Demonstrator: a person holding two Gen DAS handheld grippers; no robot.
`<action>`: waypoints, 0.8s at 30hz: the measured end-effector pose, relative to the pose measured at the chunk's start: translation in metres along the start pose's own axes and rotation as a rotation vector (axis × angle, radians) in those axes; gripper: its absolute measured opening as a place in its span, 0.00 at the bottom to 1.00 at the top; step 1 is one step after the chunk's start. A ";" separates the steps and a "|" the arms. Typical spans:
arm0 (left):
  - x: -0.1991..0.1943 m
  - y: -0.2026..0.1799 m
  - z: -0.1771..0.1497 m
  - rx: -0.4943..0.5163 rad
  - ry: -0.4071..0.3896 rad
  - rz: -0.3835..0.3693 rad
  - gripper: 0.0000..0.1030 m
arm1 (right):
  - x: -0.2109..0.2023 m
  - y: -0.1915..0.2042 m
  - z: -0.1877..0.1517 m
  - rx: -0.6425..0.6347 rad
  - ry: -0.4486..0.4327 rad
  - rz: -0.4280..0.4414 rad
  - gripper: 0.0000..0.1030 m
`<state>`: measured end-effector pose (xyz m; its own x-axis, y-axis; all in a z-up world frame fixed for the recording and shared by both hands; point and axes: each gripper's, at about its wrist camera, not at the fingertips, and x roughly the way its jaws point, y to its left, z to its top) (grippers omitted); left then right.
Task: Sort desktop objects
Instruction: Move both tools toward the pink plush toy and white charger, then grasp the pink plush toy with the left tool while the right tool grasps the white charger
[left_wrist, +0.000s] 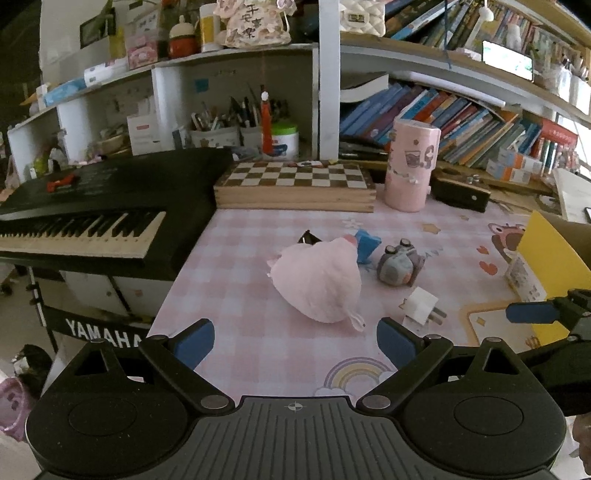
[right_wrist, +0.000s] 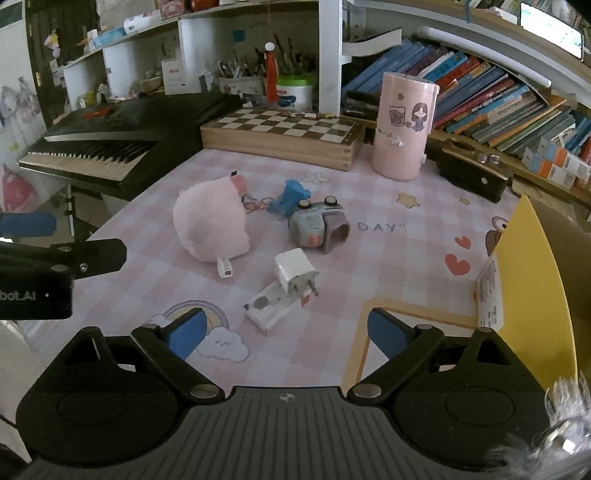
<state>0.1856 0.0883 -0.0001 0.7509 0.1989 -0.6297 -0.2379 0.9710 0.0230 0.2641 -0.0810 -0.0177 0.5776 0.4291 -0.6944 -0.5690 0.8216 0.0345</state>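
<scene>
I hold both tools above the near edge of the pink checked desk mat (right_wrist: 332, 192), and I take the pink plush toy (right_wrist: 210, 221) as my landmark. My left gripper (left_wrist: 295, 341) has its blue pads spread wide with nothing between them; the plush lies just beyond its tips. My right gripper (right_wrist: 284, 334) is likewise wide apart and grips nothing, only bare mat showing between its fingers.

Just right of the plush sits a grey toy car (right_wrist: 317, 225), tipped over with its wheels up, and between the two a small blue figure (right_wrist: 290, 197). Nearer to me than the plush, on its right, a white plug adapter (right_wrist: 295, 271) rests against a small white flat thing (right_wrist: 269, 310); I cannot tell what that is, perhaps an eraser. A little white tag or clip (right_wrist: 224, 267) pokes out from the plush's near side.

Behind the plush stands a wooden chessboard box (right_wrist: 280, 134), with a pink cylindrical tin (right_wrist: 402, 129) right of it. Left of the plush is a black Yamaha keyboard (left_wrist: 92, 221). Far right of it, a yellow box (right_wrist: 532, 280) stands open at the mat's edge.
</scene>
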 end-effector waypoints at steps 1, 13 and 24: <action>0.002 0.000 0.001 0.000 0.003 0.005 0.94 | 0.003 -0.001 0.001 0.002 0.002 0.004 0.89; 0.024 -0.003 0.013 -0.013 0.035 0.052 0.94 | 0.044 -0.013 0.018 -0.009 0.024 0.035 0.60; 0.062 -0.020 0.032 -0.024 0.041 0.014 0.94 | 0.075 -0.023 0.021 -0.034 0.063 0.070 0.44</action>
<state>0.2569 0.0853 -0.0143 0.7215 0.2058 -0.6611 -0.2630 0.9647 0.0132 0.3326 -0.0595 -0.0550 0.4985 0.4597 -0.7350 -0.6267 0.7769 0.0608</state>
